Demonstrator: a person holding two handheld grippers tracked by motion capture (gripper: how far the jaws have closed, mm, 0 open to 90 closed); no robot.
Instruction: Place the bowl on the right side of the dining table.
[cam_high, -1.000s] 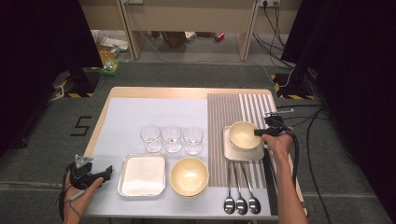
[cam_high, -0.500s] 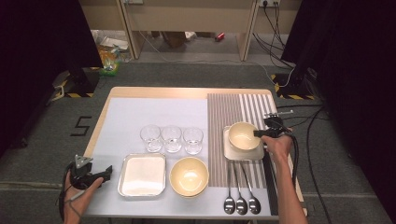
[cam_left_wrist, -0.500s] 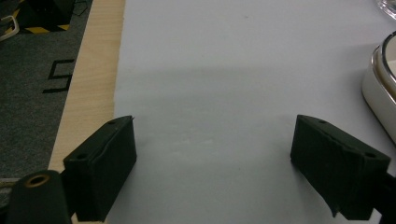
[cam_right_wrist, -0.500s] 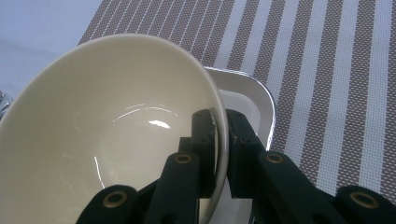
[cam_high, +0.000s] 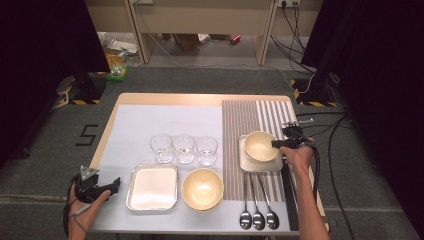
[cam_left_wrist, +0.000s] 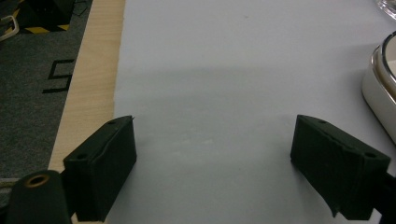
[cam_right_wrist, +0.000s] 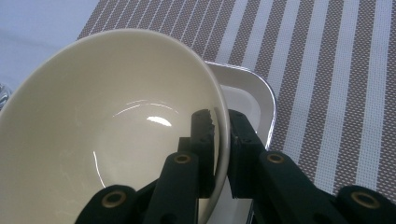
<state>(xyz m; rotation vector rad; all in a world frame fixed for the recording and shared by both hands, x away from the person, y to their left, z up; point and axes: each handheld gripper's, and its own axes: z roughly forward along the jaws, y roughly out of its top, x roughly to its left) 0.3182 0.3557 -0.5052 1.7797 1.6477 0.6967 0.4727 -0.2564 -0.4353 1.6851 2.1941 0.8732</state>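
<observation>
Left claw low at lower left of the high view, held in a hand with forearm entering from the bottom edge; jaws wide apart, nothing between them in the left gripper view. Right claw at right of centre, forearm stretched up from the lower right, hand wrapped behind it; jaws nearly together, clamped on a thin rim.
</observation>
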